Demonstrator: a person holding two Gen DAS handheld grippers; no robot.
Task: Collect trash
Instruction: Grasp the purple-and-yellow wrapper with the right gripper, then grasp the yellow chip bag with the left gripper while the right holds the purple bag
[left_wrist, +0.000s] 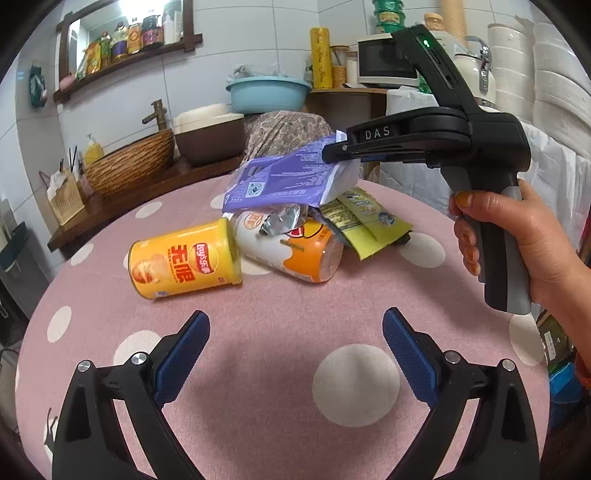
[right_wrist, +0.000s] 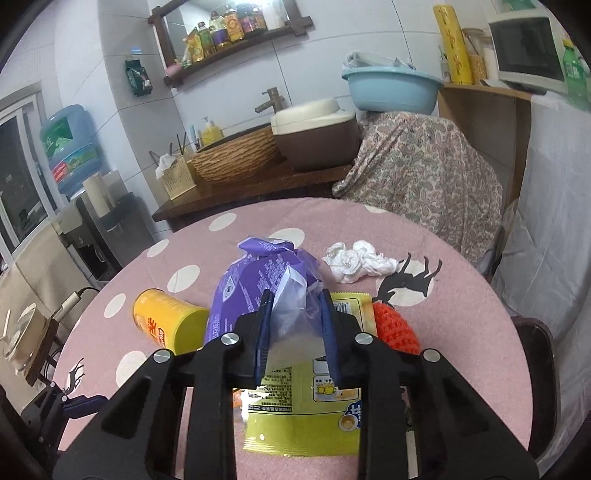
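The right gripper (right_wrist: 295, 314) pinches the clear end of a purple bag (left_wrist: 280, 177), its blue pads (right_wrist: 263, 332) closed on the plastic. From the left wrist camera the bag hangs above the pile on the table (left_wrist: 258, 369), with its lower edge at the crumpled foil (left_wrist: 282, 219) beneath it; whether they touch is unclear. The person's right hand (left_wrist: 517, 236) grips the handle, and the gripper's arm reads "DAS".

The left gripper (left_wrist: 295, 332) hovers open over bare cloth, nearer the camera than the pile, holding nothing.

Under the bag lie a yellow can (left_wrist: 184, 258) on its side, bearing the Lay's logo and red Chinese characters, and an orange-and-white can (left_wrist: 295, 251) touching it on its right. A yellow-green packet (right_wrist: 306, 398) lies flat, right of the cans and partly under the bag; its print is too small to read. From the right wrist camera, a wad of tissue (right_wrist: 358, 260) sits beyond the bag, and a red knitted piece (right_wrist: 395, 325) is just right of the packet.

The table is round, covered in pink cloth with white dots and black deer figures. Behind it stand a wooden counter with a woven basin (right_wrist: 236, 158), a brown pot (right_wrist: 317, 144), a blue basin (right_wrist: 391, 86) on a paisley-draped shape, and a wall shelf of bottles (right_wrist: 229, 26).
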